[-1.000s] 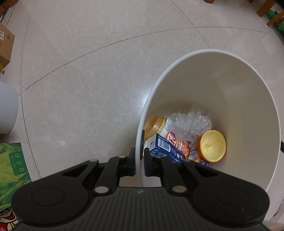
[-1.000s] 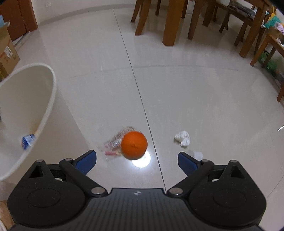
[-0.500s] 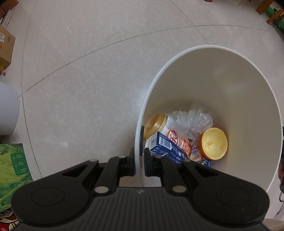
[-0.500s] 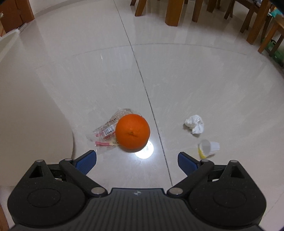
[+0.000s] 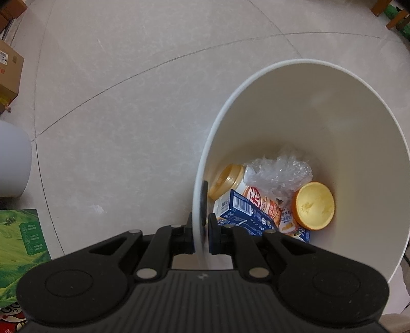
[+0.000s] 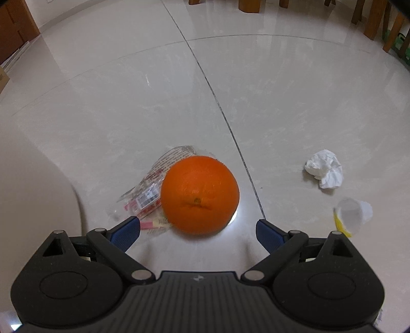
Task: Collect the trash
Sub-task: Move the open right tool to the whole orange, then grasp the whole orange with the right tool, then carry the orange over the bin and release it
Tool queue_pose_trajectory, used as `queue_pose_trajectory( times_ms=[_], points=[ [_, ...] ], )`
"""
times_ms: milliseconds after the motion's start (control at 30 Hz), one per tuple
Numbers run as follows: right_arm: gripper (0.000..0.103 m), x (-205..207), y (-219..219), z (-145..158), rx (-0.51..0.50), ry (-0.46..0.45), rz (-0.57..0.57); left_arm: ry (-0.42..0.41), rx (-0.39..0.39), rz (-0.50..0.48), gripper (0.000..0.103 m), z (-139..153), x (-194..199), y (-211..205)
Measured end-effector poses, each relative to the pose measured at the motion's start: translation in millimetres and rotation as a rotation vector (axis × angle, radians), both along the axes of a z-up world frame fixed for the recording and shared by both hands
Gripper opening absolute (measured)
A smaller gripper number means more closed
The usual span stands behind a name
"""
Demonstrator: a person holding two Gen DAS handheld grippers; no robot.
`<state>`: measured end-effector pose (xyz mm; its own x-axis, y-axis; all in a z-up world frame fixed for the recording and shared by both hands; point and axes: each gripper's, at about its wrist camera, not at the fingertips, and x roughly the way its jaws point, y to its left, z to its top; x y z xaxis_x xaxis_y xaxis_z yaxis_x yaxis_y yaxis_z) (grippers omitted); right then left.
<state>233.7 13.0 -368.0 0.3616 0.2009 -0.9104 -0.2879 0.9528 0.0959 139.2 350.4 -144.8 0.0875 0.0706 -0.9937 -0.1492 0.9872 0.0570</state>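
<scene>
My left gripper [image 5: 201, 231] is shut on the near rim of a white trash bin [image 5: 333, 123]. Inside the bin lie a blue carton [image 5: 246, 215], a drink bottle with a tan cap [image 5: 230, 179], crumpled clear plastic [image 5: 279, 174] and half an orange peel [image 5: 314, 206]. In the right wrist view an orange [image 6: 200, 198] sits on the floor just ahead of my open right gripper [image 6: 198, 230], resting against a clear printed wrapper [image 6: 151, 194]. To the right lie a crumpled white tissue [image 6: 325, 171] and a small clear cup [image 6: 353, 214]. The bin's outer wall [image 6: 33, 199] fills the left edge.
Pale tiled floor surrounds everything. Wooden chair and table legs [image 6: 374, 20] stand at the far right. A cardboard box [image 5: 10, 74], a white rounded object [image 5: 12, 161] and a green printed box [image 5: 20, 243] lie at the left of the left wrist view.
My right gripper has come lower and closer to the orange, which now looks much larger between the fingers. The bin has slid left out of its view. The left gripper keeps its hold.
</scene>
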Motion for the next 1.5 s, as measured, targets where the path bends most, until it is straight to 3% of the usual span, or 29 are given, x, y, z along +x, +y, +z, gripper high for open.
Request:
queue_pose_trajectory(
  times_ms=[200,400,500,933,1200,1300,1500],
  points=[
    [0.099,12.5,3.4,-11.7,0.022,0.005,-0.014,0.006,0.003,-0.001,0.007,-3.2,0.0,0.3],
    [0.087,17.3,6.9,-17.4,0.025,0.017,-0.012,0.013,0.003,0.002,0.007,-4.3,0.8,0.9],
    [0.08,17.4,3.6,-15.8,0.018,0.015,-0.019,0.013,0.002,0.002,0.007,-4.2,0.7,0.9],
    [0.075,17.8,-12.2,5.9,-0.021,0.036,-0.046,0.015,0.006,0.005,0.007,-5.1,0.3,0.6],
    [0.074,10.0,-24.0,62.1,-0.051,0.019,-0.034,0.014,0.015,-0.003,0.007,-4.9,-0.5,-1.1],
    [0.074,1.3,-25.1,98.1,-0.063,-0.001,0.007,0.013,0.016,-0.003,0.007,-5.3,-0.9,-1.2],
    [0.074,-27.1,-10.8,197.3,-0.037,-0.06,0.122,0.014,0.023,-0.01,0.008,-5.1,-0.9,-2.6]
  ],
)
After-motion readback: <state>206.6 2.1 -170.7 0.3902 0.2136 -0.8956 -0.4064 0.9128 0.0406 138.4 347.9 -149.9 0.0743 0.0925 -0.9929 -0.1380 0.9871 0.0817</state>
